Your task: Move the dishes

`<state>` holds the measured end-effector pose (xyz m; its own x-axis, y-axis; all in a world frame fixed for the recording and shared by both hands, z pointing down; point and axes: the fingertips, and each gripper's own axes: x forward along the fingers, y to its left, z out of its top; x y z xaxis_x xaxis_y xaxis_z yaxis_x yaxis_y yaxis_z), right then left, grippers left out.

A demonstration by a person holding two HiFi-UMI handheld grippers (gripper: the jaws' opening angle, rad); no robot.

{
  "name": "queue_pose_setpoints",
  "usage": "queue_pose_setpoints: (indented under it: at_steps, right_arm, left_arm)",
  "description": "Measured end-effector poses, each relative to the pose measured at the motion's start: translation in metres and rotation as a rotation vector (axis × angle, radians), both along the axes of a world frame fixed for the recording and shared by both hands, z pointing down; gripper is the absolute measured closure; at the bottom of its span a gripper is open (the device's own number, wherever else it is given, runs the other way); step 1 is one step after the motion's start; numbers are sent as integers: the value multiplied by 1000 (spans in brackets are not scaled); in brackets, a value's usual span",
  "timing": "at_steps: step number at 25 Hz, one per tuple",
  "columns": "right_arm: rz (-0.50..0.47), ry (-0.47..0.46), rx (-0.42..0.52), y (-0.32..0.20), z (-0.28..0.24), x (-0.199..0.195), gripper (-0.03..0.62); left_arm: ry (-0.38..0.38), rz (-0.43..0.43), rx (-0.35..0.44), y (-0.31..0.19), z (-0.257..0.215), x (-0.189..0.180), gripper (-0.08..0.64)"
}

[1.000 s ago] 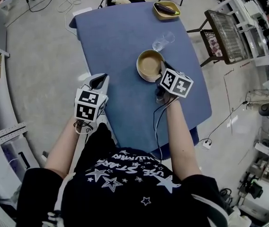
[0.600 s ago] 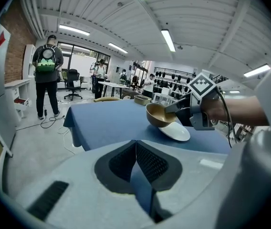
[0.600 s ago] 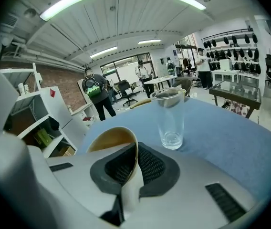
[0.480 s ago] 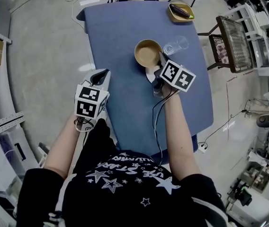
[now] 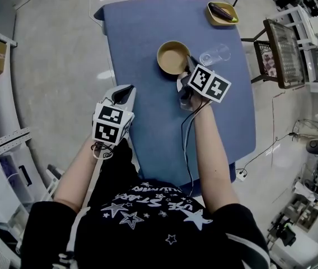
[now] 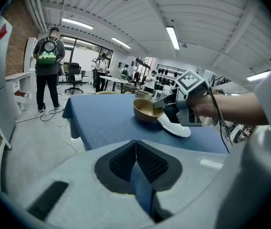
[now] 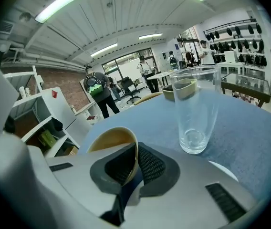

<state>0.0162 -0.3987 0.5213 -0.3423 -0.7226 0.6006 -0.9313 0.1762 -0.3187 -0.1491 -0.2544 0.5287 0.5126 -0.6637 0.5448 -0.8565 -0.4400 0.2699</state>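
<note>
- The surface (image 5: pixel 148 94) is covered in blue cloth, matt, with a fine woven grain where seen close.
- The bowl (image 5: pixel 173 58) looks like glazed ceramic: tan, smooth, with a soft sheen inside and a thin rim.
- The tumbler (image 7: pixel 195 111) is clear glass, glossy and smooth, and thicker at the base.
- The plate (image 6: pixel 174 127) is white, smooth and shiny.
- The small dish (image 5: pixel 222 13) is yellow-green and smooth; I cannot tell whether it is plastic or glazed.
- The left claw (image 6: pixel 136 144) and right claw (image 7: pixel 136 149) have pale grey matt plastic shells. Their pads (image 7: pixel 150 165) are black, ribbed and rubbery-looking.
- The marker cubes (image 5: pixel 112 124) are matt white with black printed squares.
- The floor (image 5: pixel 52 66) is grey and smooth with a faint sheen, like sealed concrete.
</note>
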Motion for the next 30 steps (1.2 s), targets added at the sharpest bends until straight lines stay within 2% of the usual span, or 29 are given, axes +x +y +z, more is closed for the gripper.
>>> queue_pose_setpoints:
  at_steps: [8, 18, 23, 30]
  right_arm:
    - [-28, 3, 23, -5, 0, -3, 561]
    - [-58, -2, 18, 2, 0, -3, 416]
    - [-44, -7, 30, 19, -11, 6, 407]
    - [-39, -11, 92, 50, -48, 30, 407]
  left_arm:
    - [-13, 25, -6, 5, 3, 9, 540]
    - [-28, 5, 16, 7, -8, 2, 540]
    - [-39, 5, 33, 16, -18, 3, 540]
    - [-38, 11, 84, 26, -47, 17, 540]
